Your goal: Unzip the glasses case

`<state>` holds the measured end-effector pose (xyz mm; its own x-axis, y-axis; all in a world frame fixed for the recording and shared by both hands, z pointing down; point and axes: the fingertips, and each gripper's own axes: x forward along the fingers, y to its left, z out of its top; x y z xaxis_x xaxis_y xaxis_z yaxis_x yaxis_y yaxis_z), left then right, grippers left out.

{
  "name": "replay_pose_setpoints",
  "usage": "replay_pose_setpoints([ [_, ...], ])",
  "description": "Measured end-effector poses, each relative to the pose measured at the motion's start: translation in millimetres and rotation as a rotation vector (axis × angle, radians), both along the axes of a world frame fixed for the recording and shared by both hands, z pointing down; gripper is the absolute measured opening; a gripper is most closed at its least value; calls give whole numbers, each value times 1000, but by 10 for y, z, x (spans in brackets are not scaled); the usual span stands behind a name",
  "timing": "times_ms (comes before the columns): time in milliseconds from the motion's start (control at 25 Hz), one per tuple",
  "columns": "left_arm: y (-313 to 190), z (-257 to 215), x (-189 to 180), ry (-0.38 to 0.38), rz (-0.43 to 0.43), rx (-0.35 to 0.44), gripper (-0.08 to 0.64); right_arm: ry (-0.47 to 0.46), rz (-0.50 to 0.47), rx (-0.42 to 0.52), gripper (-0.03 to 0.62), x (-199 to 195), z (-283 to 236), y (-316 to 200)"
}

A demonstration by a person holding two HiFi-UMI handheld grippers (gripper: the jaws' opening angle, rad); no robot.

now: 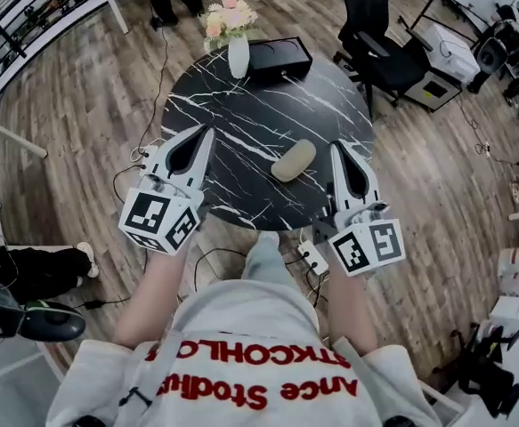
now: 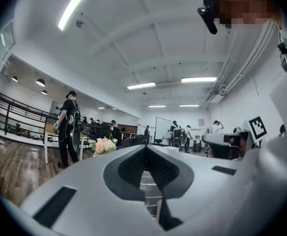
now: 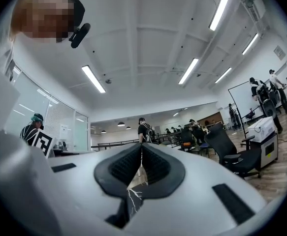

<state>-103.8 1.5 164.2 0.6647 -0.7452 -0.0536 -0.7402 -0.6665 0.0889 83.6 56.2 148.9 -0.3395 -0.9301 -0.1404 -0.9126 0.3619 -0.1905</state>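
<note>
The beige glasses case point(image 1: 293, 160) lies zipped on the round black marble table point(image 1: 241, 114), right of its middle and toward the near edge. My left gripper point(image 1: 207, 132) hovers over the table's left rim, well left of the case, jaws together and empty. To the right of the case, a short gap away, my right gripper point(image 1: 336, 147) is shut with nothing in it. In the left gripper view the fingertips point(image 2: 144, 149) meet; the right gripper view shows the same, its fingertips point(image 3: 141, 146) closed. Neither gripper view shows the case.
A white vase of pink flowers point(image 1: 238, 53) and a black box point(image 1: 279, 58) stand at the table's far edge. A black office chair point(image 1: 379, 52) is behind the table at right. A power strip point(image 1: 312, 256) and cables lie on the wooden floor near the person's legs.
</note>
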Motion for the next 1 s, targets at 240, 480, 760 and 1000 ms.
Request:
replay_pose_setpoints([
  [240, -637, 25, 438, 13, -54, -12, 0, -11, -88, -18, 17, 436, 21, -771],
  [480, -1020, 280, 695, 2, -55, -67, 0, -35, -128, -37, 17, 657, 198, -1182],
  [760, -1334, 591, 851, -10, -28, -112, 0, -30, -84, -172, 18, 828, 699, -1489],
  [1000, -1455, 914, 966, -18, 38, -146, 0, 15, -15, -323, 18, 909, 1300, -1599],
])
